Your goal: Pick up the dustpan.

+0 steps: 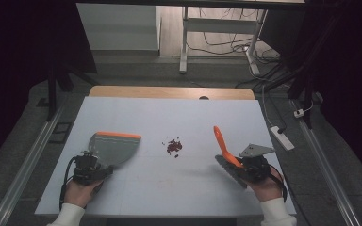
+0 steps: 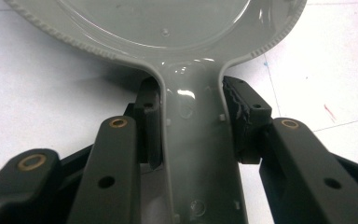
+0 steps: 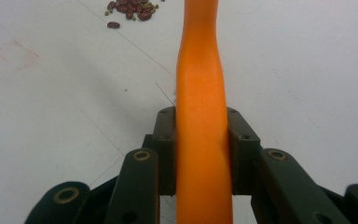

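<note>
Left tongs (image 1: 95,162) clamp the grey dustpan (image 1: 114,147); right tongs (image 1: 238,165) clamp the orange brush (image 1: 224,145); no writing legible.

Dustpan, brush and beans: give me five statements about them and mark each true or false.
1. The left claw is shut on the handle of the grey dustpan. True.
2. The right claw is open and holds nothing. False: it is clamped on the orange brush handle.
3. A small pile of dark red beans lies on the white table between dustpan and brush. True.
4. The beans are already in the dustpan. False: they lie on the table beside it.
5. The dustpan has a blue edge. False: orange.
</note>
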A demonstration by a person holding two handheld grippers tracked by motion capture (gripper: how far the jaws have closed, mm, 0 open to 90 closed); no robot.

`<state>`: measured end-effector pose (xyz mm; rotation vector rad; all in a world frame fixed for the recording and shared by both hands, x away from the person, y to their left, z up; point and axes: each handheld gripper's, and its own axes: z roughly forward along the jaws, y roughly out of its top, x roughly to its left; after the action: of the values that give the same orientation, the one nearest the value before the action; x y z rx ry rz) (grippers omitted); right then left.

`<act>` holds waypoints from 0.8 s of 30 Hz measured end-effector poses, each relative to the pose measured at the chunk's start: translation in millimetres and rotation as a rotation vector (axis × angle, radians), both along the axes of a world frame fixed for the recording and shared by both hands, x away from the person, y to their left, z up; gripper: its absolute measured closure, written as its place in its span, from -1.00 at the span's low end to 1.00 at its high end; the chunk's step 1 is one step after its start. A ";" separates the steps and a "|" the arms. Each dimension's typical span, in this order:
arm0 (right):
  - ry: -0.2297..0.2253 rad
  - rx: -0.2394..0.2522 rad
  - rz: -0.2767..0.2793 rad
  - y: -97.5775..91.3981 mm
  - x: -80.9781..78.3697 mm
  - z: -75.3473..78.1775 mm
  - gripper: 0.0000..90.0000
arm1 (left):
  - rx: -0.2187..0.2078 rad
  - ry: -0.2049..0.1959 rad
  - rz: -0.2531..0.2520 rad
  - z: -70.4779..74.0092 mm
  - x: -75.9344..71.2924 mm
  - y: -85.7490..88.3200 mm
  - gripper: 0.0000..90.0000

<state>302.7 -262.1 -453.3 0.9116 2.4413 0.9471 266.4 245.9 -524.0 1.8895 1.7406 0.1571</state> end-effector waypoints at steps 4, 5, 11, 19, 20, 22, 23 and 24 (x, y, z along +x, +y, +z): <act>0.000 0.000 0.005 1.6 -0.2 -0.4 0.56 | -0.009 -0.013 -0.001 0.6 -0.9 2.4 0.36; 0.001 -0.002 0.006 1.9 -0.2 -0.4 0.56 | -0.013 -0.020 -0.002 1.2 -1.1 3.3 0.36; 0.001 -0.003 0.010 2.8 -0.4 -0.9 0.56 | -0.029 -0.059 -0.002 5.0 -2.8 10.4 0.36; 0.000 -0.005 0.007 2.1 -1.0 -1.1 0.56 | -0.032 -0.096 -0.022 7.1 -4.3 16.8 0.37; 0.000 -0.005 0.007 2.1 -1.0 -1.1 0.56 | -0.036 -0.099 -0.026 7.6 -4.4 17.3 0.37; -0.001 -0.007 0.006 1.7 -1.3 -1.3 0.56 | -0.036 -0.106 -0.037 8.2 -4.4 17.8 0.37; -0.001 -0.007 0.006 1.7 -1.3 -1.3 0.56 | -0.038 -0.108 -0.042 8.4 -4.3 17.9 0.37; 0.000 -0.007 0.006 1.9 -1.5 -1.5 0.56 | -0.037 -0.112 -0.047 8.6 -4.1 17.9 0.37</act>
<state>301.2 -260.2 -454.8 0.9020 2.4470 0.9399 262.3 263.8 -515.4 1.8570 1.6126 0.2070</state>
